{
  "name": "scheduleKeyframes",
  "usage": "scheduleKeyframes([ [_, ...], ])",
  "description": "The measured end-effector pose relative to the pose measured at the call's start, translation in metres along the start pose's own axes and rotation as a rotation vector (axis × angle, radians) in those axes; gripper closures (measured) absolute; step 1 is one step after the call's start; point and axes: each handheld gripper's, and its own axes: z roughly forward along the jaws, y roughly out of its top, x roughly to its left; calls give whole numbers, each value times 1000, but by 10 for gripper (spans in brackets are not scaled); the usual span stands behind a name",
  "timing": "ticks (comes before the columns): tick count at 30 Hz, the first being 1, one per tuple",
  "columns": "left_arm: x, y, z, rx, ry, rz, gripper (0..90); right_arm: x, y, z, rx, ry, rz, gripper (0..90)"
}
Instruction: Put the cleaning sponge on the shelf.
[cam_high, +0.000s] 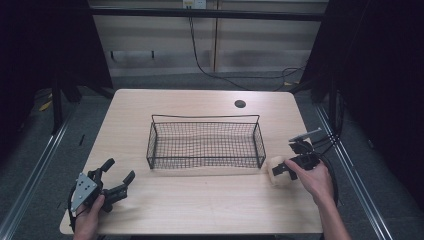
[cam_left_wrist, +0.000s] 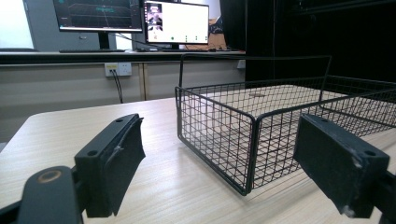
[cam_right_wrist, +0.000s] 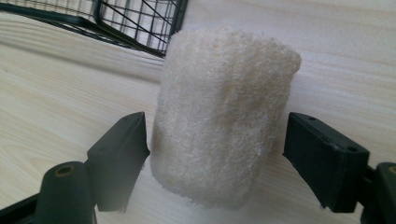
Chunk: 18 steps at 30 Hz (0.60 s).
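A cream, fuzzy roll of cloth (cam_high: 274, 177) lies on the wooden table just off the right end of a black wire basket (cam_high: 205, 117). My right gripper (cam_high: 282, 167) reaches to it from the right, held by a hand. In the right gripper view the roll (cam_right_wrist: 224, 102) sits between the two black jaws of that gripper (cam_right_wrist: 215, 140); one pad is at its edge and the other stands a little off it, so the gripper is open. My left gripper (cam_high: 120, 169) rests open at the table's front left, with nothing between its jaws (cam_left_wrist: 222, 126), facing the basket (cam_left_wrist: 252, 116).
The basket holds nothing and stands mid-table. A round cable hole (cam_high: 240, 104) lies behind it. Bare wood (cam_high: 200, 200) stretches between the basket and the front edge. Monitors (cam_left_wrist: 177, 21) stand on a bench beyond the table in the left gripper view.
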Motion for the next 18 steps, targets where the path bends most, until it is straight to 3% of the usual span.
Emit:
scheduleKeyframes([
  [18,0,0,0,-1,2,-3,157,3,5,12,55,-29,-18,267],
])
